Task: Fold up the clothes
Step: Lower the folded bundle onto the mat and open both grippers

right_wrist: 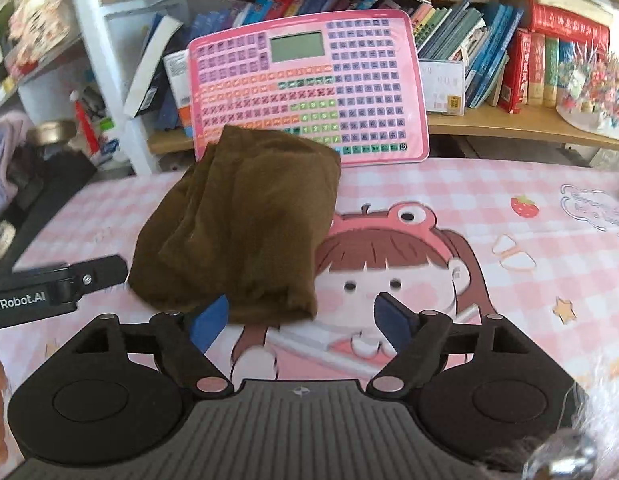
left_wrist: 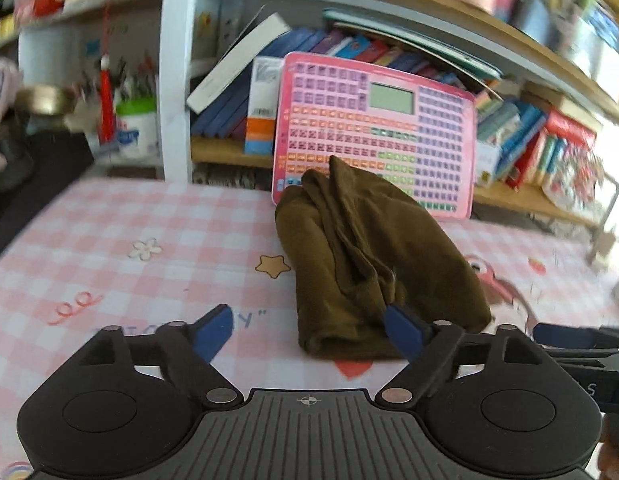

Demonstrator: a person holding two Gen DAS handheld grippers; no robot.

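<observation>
Left wrist view, left tool (left_wrist: 309,330) wide, right tool (right_wrist: 303,320) wide, both empty, folded brown garment (left_wrist: 365,264) ahead, bare tablecloth (left_wrist: 129,240) leftward.

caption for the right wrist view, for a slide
Right gripper, jaws open, before a folded brown garment on a pink checked tablecloth.

I see a pink checked tablecloth (right_wrist: 489,196) ahead, a crowded wooden bookshelf (right_wrist: 509,124) beyond it, and perhaps window glare far right.

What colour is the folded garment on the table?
The garment is plain olive-brown, with no pattern. It shows best in the right wrist view.
</observation>
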